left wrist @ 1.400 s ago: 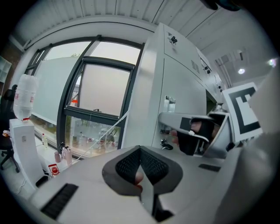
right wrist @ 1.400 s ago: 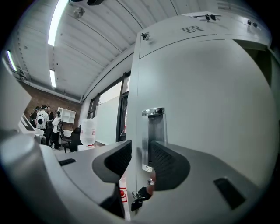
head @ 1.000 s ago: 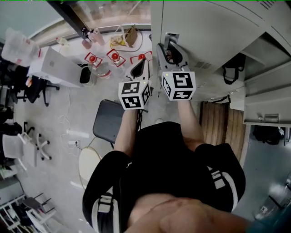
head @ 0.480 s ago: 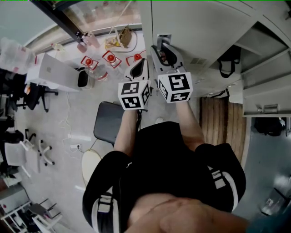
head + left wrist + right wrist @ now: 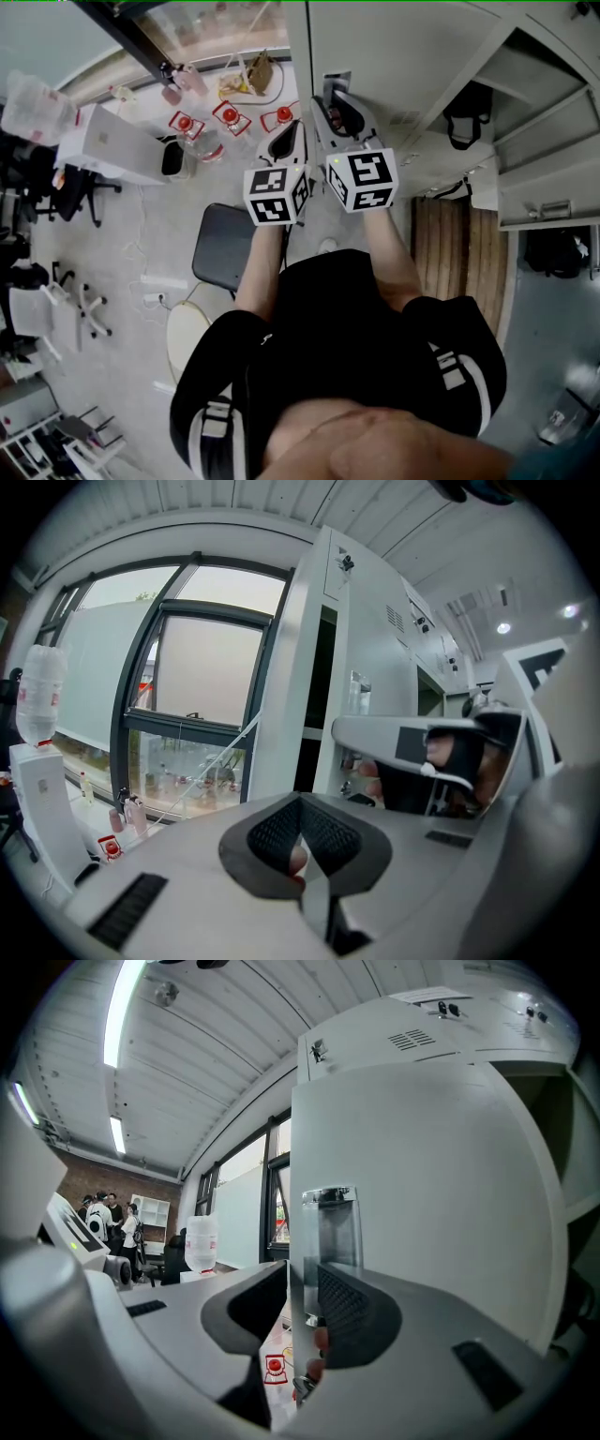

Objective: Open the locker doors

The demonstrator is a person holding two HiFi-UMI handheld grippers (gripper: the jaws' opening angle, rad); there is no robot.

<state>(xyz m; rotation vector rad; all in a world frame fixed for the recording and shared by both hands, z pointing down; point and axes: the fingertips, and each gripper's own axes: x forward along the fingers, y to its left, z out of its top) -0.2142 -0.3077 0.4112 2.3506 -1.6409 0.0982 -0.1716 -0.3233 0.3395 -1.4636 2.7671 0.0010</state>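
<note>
The right gripper (image 5: 302, 1277) has jaws just closing, yet parted, straddling one door (image 5: 422, 1194) at its left edge, by its one latch (image 5: 328, 1218). The left gripper (image 5: 300, 803), near left, is pinched together, empty. Open lockers (image 5: 487, 103) stand right.

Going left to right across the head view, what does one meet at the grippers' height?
Water dispenser, left gripper, right gripper (fingers just closing around the door edge), black bag in open locker.
</note>
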